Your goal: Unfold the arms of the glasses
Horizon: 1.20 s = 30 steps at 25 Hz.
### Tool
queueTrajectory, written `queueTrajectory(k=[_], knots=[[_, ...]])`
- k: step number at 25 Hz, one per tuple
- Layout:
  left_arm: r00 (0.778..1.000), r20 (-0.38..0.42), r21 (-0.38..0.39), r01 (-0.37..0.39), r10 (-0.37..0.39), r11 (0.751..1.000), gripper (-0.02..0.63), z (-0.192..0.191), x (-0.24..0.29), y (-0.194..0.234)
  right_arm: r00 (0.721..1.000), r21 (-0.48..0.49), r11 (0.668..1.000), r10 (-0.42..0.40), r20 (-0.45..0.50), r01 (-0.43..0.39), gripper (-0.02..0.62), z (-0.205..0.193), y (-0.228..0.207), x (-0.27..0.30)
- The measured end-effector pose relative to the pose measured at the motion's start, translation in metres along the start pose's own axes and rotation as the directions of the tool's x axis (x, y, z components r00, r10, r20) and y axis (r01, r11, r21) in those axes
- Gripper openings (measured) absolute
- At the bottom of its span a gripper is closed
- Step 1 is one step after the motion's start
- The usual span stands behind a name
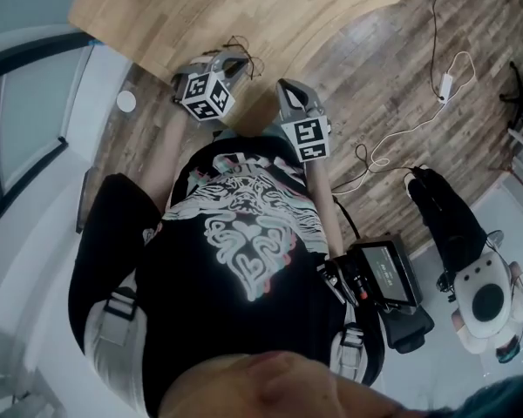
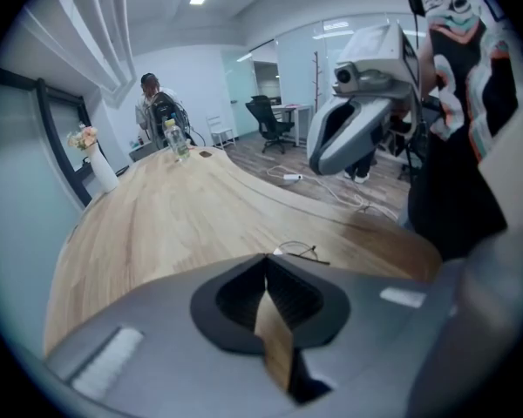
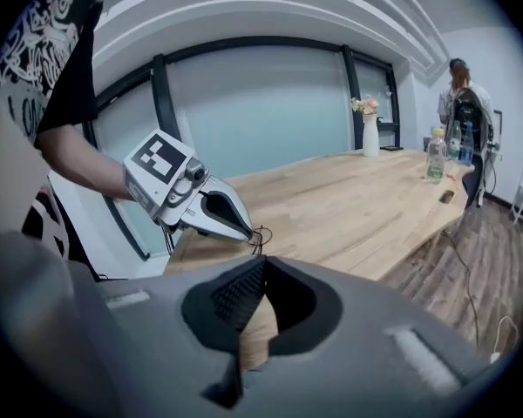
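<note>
The glasses [image 2: 302, 251], a thin dark wire frame, lie on the table [image 2: 157, 225] right at the tips of the left tongs [image 2: 266, 258] and slightly to their right. They sit near the table's curved near edge. Their long axis runs crosswise to the left tongs. The wires are too fine to tell how the arms are set.

The left tongs are closed, tip against tip. Whether they nip the frame cannot be made out.

The right tongs [image 3: 261, 264] are also closed, with nothing between them. They hang off the table's edge over the plank floor [image 1: 392, 85], pointing toward the left tongs.

Beyond the glasses the light wood tabletop runs long and bare. Only far ahead of the left tongs are there a water bottle [image 2: 176, 138] and a white vase of flowers [image 2: 96, 165], with a person [image 2: 157, 103] past them.

Dark-framed glass walls [image 3: 261, 111] border the table on the far side from the right tongs. White cables [image 1: 418, 120] trail over the floor to the right of the right tongs.
</note>
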<state>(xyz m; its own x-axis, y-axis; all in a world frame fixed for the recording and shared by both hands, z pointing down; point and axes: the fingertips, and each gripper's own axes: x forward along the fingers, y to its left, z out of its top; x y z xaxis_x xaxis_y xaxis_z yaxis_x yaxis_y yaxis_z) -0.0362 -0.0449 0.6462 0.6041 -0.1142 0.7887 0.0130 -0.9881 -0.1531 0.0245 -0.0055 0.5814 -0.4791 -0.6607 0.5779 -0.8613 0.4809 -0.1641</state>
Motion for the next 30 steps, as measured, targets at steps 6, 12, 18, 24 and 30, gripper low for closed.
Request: queueTrajectory(k=[6, 12, 18, 24, 30], knots=[[0.997, -0.017, 0.057, 0.073, -0.072, 0.996, 0.015, -0.001, 0.018, 0.005, 0.998, 0.118, 0.992, 0.047, 0.034, -0.051, -0.002, -0.002, -0.011, 0.011], [0.977, -0.106, 0.203, 0.202, -0.184, 0.958, 0.034, -0.008, 0.023, -0.010, 0.997, 0.167, 0.984, 0.052, 0.059, -0.061, -0.002, -0.005, -0.014, 0.008], [0.931, -0.232, 0.341, 0.349, -0.282, 0.873, 0.034, -0.020, 0.032, -0.018, 0.998, 0.183, 0.982, 0.041, 0.053, -0.051, -0.002, -0.015, -0.029, 0.008], [0.895, -0.336, 0.441, 0.426, -0.295, 0.790, 0.034, -0.023, 0.037, -0.017, 0.998, 0.192, 0.980, 0.045, 0.035, -0.051, -0.002, -0.019, -0.026, 0.007], [0.845, -0.436, 0.482, 0.510, -0.309, 0.713, 0.034, -0.014, 0.044, -0.017, 0.998, 0.202, 0.978, 0.043, 0.045, -0.051, -0.002, -0.017, -0.027, 0.008]])
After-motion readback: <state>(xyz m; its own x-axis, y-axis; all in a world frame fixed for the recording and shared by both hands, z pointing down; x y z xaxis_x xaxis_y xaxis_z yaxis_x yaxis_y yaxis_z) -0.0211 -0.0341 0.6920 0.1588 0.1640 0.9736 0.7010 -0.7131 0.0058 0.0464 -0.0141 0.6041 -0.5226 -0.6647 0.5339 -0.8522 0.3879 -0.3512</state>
